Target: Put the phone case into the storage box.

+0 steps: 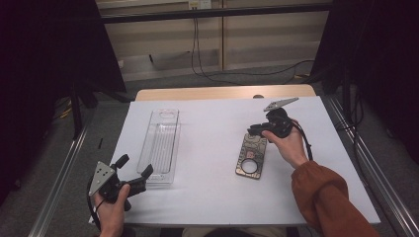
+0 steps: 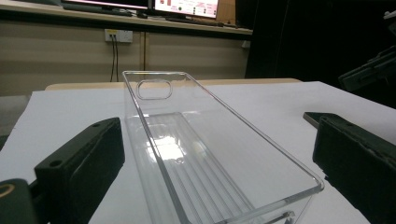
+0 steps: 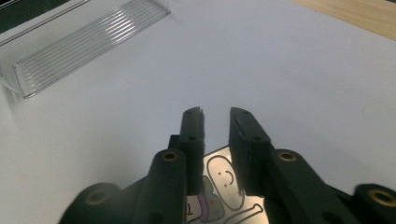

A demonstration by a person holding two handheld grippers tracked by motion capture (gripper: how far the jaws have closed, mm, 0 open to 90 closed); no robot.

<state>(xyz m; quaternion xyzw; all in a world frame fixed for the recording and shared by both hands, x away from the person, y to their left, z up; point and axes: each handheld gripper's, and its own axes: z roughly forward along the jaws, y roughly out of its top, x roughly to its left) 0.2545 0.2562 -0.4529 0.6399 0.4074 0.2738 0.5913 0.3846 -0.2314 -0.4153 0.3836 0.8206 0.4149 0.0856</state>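
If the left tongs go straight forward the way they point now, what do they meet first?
Most likely the clear plastic tray. In the left gripper view, its near end sits between the open jaws of the left tongs, right ahead. The high view agrees, though whether they already touch is unclear.

Rust-orange sleeve (image 1: 323, 195), black grippers, grey triangular plates, brass screws

clear plastic tray (image 1: 160, 145): 1 | patterned flat case (image 1: 251, 155): 1 | grippers: 2 | white sheet (image 1: 212, 192): 1

Open white sheet (image 1: 212, 148) separates clear tray (image 1: 160, 143) and phone case (image 1: 252, 154).
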